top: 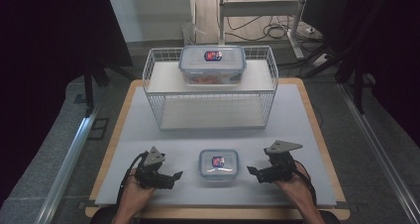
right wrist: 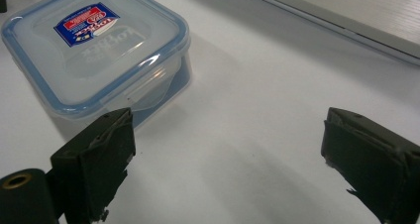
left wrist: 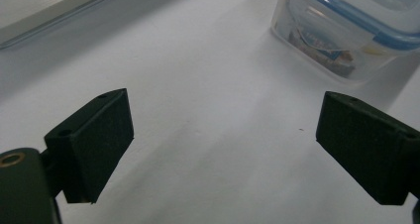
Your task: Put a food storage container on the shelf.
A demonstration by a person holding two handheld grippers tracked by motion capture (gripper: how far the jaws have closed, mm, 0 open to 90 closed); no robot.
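We held the left tongs (top: 174,176) and right tongs (top: 251,171) spread and empty on either side of the small box (top: 218,164), which sat lidded on the desk (top: 148,135) between them, near both but touched by neither, with a larger box (top: 212,63) atop the wire rack (top: 153,92).

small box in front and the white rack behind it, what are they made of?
Small square lidded container: looks like clear, glossy plastic; contents show through the walls, highlights glint on the lid, and the blue rim seal is probably rubbery. White wire rack: looks like thin coated metal wire in a grid, matte white; the coating type cannot be told.
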